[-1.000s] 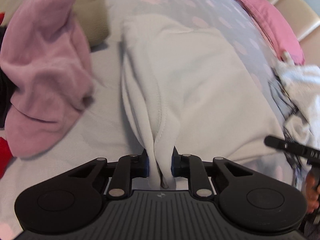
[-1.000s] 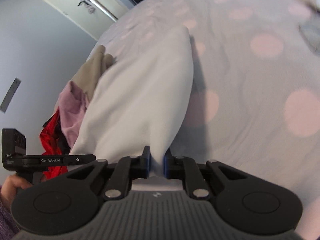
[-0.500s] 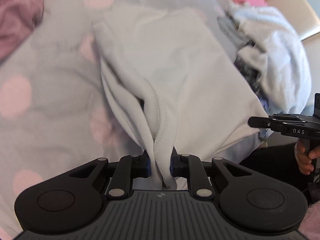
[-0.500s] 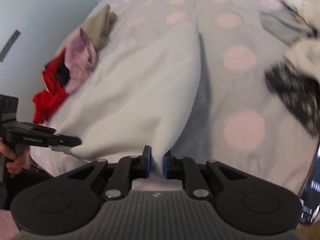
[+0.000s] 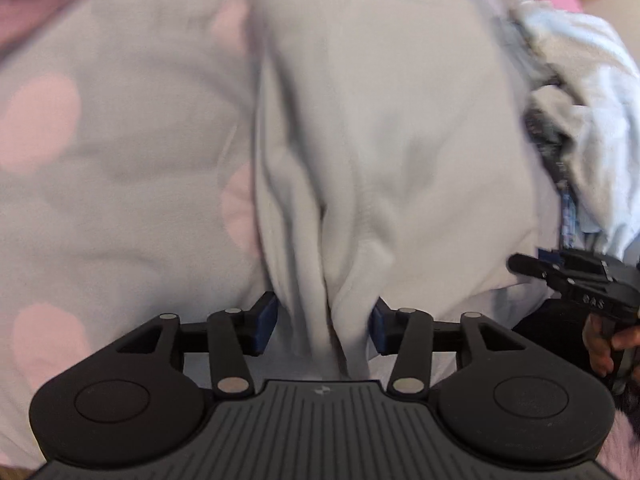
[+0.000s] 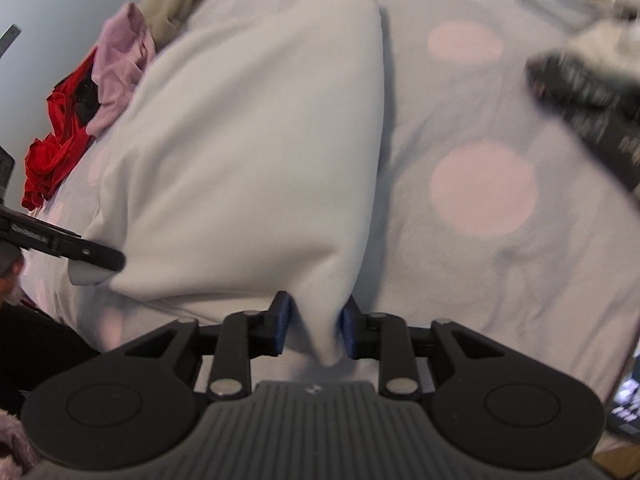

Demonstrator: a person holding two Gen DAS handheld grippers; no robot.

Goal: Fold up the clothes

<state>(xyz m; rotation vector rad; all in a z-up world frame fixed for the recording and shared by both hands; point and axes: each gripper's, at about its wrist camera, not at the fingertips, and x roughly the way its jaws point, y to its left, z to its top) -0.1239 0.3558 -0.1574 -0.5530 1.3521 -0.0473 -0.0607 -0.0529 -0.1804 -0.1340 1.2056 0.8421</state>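
While spread on bed (image 6: 520, 280) | 1 white garment (image 6: 256, 152) | 2 tools: left tool (image 5: 324, 328), right tool (image 6: 314, 330) released

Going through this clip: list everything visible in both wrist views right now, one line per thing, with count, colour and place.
white garment: 1, white, spread on the bed, corners between both claws
bedsheet: 1, pale grey with pink dots, under everything
red garment: 1, red, far left pile
pink garment: 1, dusty pink, same pile
beige garment: 1, beige, beyond the pink one
dark patterned garment: 1, black with pale print, right side, blurred
pale blue garment: 1, light blue, right of the white one
left claw: 1, black with blue pads, parted around a white corner
right claw: 1, black, likewise parted
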